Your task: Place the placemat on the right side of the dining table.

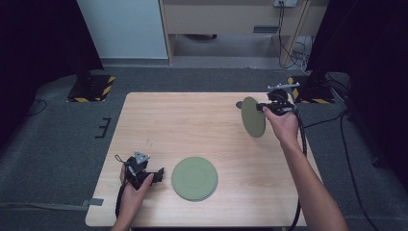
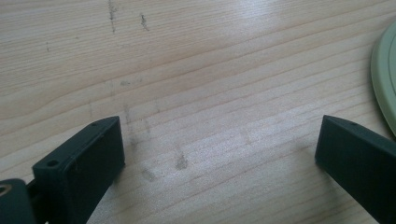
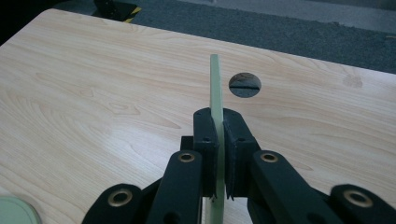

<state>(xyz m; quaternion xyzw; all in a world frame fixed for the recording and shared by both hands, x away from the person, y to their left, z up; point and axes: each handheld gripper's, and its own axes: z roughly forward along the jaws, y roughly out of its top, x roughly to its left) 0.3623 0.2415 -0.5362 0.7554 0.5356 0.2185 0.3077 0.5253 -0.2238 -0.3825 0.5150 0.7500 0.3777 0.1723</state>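
Black pads [image 3: 205, 140] of the right gripper [image 3: 217, 140] are clamped on the rim of a pale green plate [image 3: 215, 88], one pad on each face, so the plate stands on edge between the jaws. In the high view the right gripper [image 1: 269, 108] holds this plate [image 1: 253, 117] clear of the table [image 1: 159, 115], above its far right part and near a round cable hole [image 1: 239, 104]; the disc faces sideways, close to vertical. The left gripper [image 2: 219, 140] has its jaws spread wide with nothing between them, only bare wood beneath. In the high view it [image 1: 158, 174] rests low at the near left, just beside a stack [image 1: 195, 178] of matching green plates that lies flat near the front edge; the rim of that stack [image 2: 385, 74] shows at the right edge of the left gripper view. Judged from this layout, the step in hand is the carry: one plate is lifted and in transit, and the stack is the probable destination. The next move calls for bringing the plate across the table toward the stack, turning the wrist until the disc lies level, centring it over the top plate, lowering it to contact, and only then releasing. The thin rim grip leaves little margin, so the turn is best made slowly to prevent slip.
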